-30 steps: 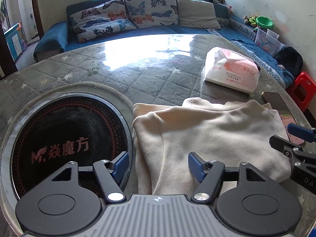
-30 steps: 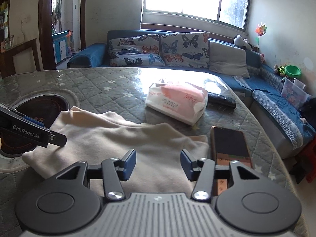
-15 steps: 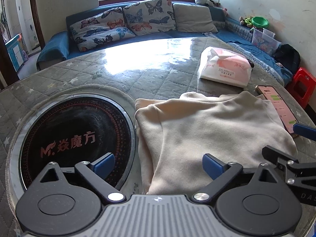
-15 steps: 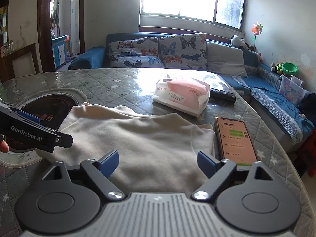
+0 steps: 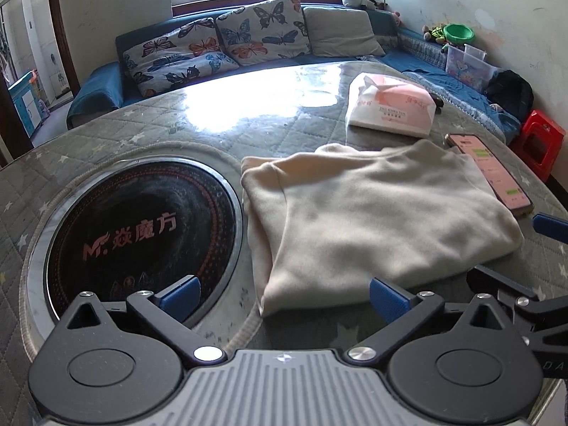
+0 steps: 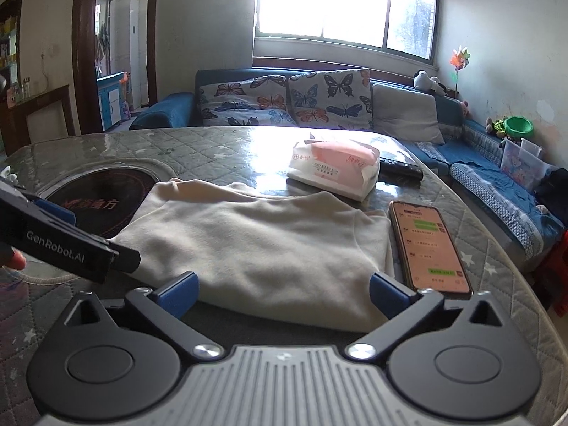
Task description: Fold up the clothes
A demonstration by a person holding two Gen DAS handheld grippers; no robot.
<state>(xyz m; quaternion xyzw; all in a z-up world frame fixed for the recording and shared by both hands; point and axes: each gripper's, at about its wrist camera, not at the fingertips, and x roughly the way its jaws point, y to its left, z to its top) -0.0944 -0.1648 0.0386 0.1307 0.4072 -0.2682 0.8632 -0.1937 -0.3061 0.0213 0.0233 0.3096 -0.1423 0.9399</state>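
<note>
A cream garment (image 5: 372,220) lies folded into a flat rectangle on the quilted table (image 5: 149,131); it also shows in the right wrist view (image 6: 262,245). My left gripper (image 5: 284,294) is open and empty, just short of the garment's near left corner. My right gripper (image 6: 282,293) is open and empty, just short of the garment's near edge. The right gripper's fingers (image 5: 553,227) show at the right edge of the left wrist view. The left gripper's body (image 6: 67,248) shows at the left of the right wrist view.
A round black cooktop (image 5: 142,227) is set into the table left of the garment. A phone (image 6: 429,248) with a lit screen lies along the garment's right side. A pink tissue pack (image 6: 333,167) and a remote (image 6: 401,170) lie behind. A sofa (image 6: 319,106) stands beyond the table.
Both grippers opened wide and drew back from the garment toward the near table edge. The garment stayed flat on the table.
</note>
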